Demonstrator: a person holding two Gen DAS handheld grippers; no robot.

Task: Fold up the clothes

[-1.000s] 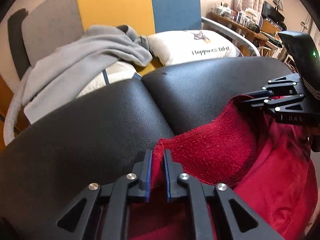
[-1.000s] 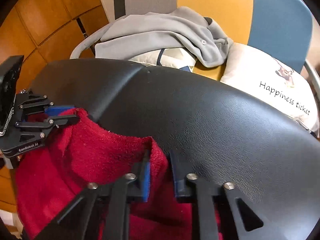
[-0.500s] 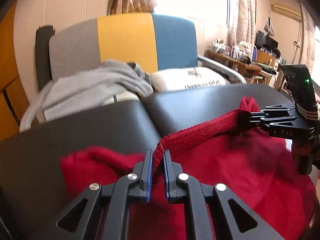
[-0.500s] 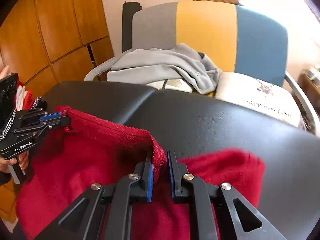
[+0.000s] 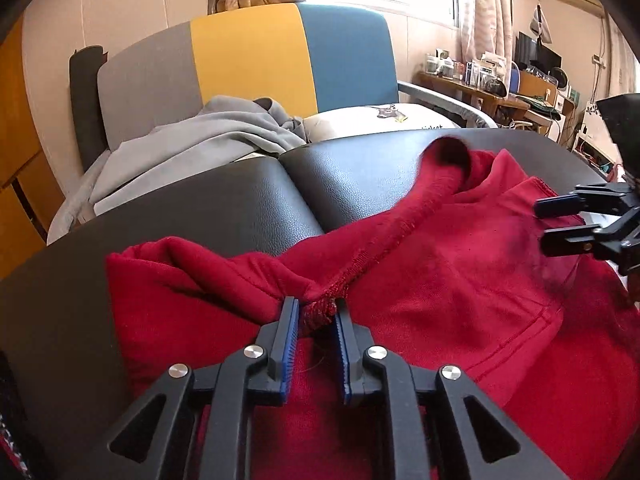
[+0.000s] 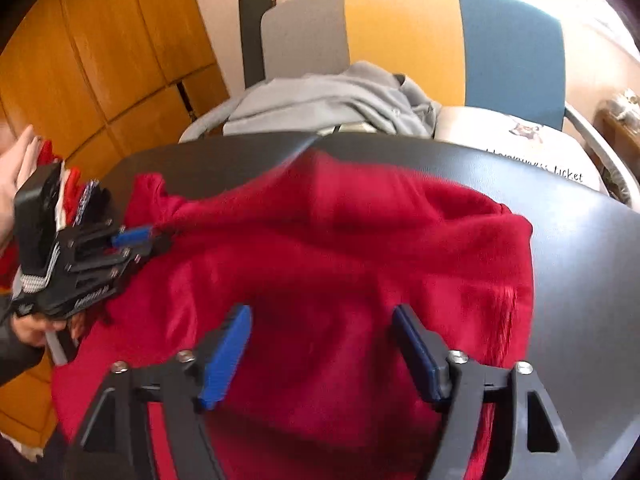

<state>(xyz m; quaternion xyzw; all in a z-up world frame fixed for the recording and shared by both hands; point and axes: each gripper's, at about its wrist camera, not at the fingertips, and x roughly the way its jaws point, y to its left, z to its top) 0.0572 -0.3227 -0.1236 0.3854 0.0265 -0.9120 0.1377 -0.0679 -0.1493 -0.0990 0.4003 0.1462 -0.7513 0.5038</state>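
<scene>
A red fleece garment (image 5: 440,280) lies spread on a black padded surface (image 5: 200,208), with its ribbed hem (image 5: 384,248) folded back over it. My left gripper (image 5: 315,308) has the hem's bunched end between its blue pads, which still touch it while the jaws are opening. From the right wrist view that gripper (image 6: 138,246) sits at the garment's (image 6: 340,248) left edge, in a person's hand (image 6: 16,160). My right gripper (image 6: 320,316) is opening wide above the red cloth with nothing between its fingers. It shows at the right edge (image 5: 540,224) in the left wrist view.
Behind the black surface (image 6: 580,260) stands a grey, yellow and blue chair (image 5: 248,60) holding a grey garment (image 5: 192,148) and a white printed pillow (image 5: 380,116). A cluttered desk (image 5: 480,84) is far right. Orange wooden panels (image 6: 100,40) line the left wall.
Both grippers drew the hem back over the garment toward the near edge. The right gripper then opened and dropped its end of the hem. The left gripper's pads have parted slightly.
</scene>
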